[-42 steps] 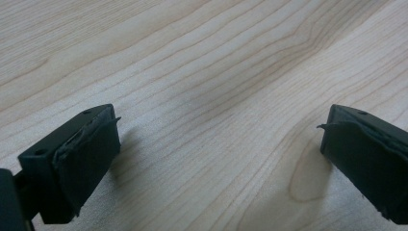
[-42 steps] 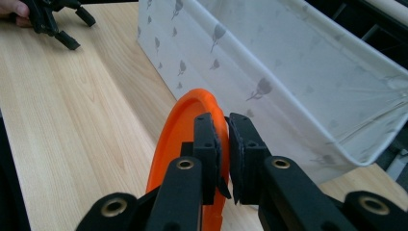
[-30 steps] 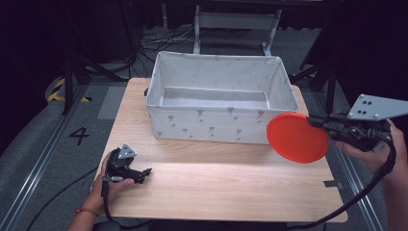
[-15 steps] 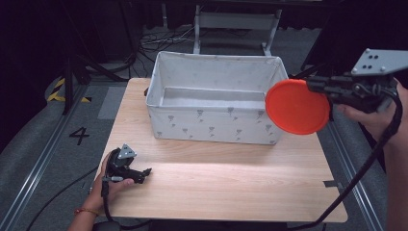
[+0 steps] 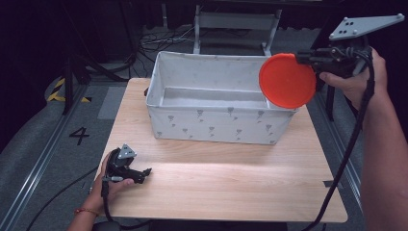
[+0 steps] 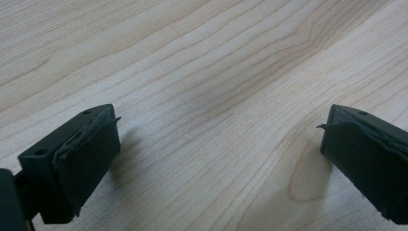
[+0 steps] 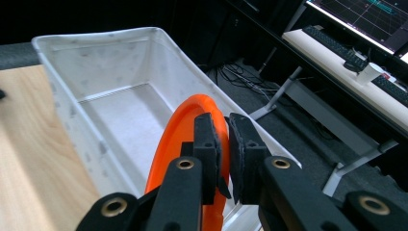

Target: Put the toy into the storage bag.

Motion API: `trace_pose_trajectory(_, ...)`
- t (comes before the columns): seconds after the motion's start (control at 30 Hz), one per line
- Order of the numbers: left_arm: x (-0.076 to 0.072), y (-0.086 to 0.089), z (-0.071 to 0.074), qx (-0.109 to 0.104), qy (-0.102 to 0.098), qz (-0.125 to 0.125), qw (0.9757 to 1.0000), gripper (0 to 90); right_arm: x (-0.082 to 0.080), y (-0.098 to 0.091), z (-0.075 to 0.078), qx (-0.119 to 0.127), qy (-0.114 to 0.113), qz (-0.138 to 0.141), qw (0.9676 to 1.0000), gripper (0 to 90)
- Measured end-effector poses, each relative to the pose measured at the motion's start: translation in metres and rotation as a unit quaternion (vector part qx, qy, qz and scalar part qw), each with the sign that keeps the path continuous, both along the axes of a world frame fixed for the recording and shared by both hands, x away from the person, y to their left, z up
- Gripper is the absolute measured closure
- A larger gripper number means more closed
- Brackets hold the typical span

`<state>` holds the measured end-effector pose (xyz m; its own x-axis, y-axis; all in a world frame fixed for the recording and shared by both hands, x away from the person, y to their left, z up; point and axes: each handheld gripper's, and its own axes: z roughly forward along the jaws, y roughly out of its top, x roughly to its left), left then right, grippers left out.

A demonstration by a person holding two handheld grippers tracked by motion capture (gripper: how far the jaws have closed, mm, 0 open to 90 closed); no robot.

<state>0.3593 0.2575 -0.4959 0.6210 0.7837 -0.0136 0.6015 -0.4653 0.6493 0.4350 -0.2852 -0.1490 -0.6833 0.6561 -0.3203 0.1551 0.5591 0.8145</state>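
Note:
An orange plate [image 5: 287, 80] hangs on edge in the air over the right end of the white fabric bin [image 5: 211, 126]. My right gripper [image 5: 308, 57] is shut on the plate's rim, seen up close in the right gripper view, where the orange plate [image 7: 180, 139] sits pinched between the jaws of my right gripper [image 7: 222, 139]. The bin [image 7: 72, 96] lies below, its inside bare. My left gripper [image 5: 144, 173] rests on the wooden table [image 5: 231, 178] at the front left, and in the left gripper view my left gripper [image 6: 219, 144] stands open with bare wood between its jaws.
The bin takes up the back half of the table. Dark floor with rails and cables surrounds the table. A desk with a monitor and keyboards [image 7: 356, 43] stands beyond the bin in the right gripper view.
My right gripper has carried the orange plate up and toward the back left, from beside the bin's front right corner to above its right end. The left gripper has not moved.

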Motion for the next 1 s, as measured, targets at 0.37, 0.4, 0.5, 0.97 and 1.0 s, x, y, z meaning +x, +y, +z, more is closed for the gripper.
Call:
trace_pose_trajectory(0.37, 0.0, 0.0, 0.0, 0.001, -0.001, 0.0, 1.0, 0.5, 0.052, 0.008, -0.041, 0.001, 0.033, 0.01, 0.9994, 83.0)
trace_pose_trajectory(0.4, 0.0, 0.0, 0.0, 0.001, -0.001, 0.0, 1.0, 0.5, 0.052, 0.008, -0.041, 0.001, 0.033, 0.01, 0.9994, 83.0)
trace_pose_trajectory(0.5, 0.0, 0.0, 0.0, 0.001, -0.001, 0.0, 1.0, 0.5, 0.059, 0.01, -0.052, -0.006, 0.04, 0.024, 0.9989, 82.9)
trace_pose_trajectory(0.97, 0.0, 0.0, 0.0, 0.001, -0.001, 0.0, 1.0, 0.5, 0.079, 0.023, -0.102, -0.097, 0.108, 0.081, 0.9861, 82.8)
trace_pose_trajectory(1.0, 0.0, 0.0, 0.0, 0.001, -0.001, 0.0, 1.0, 0.5, 0.079, 0.025, -0.106, -0.109, 0.117, 0.087, 0.9834, 82.9)
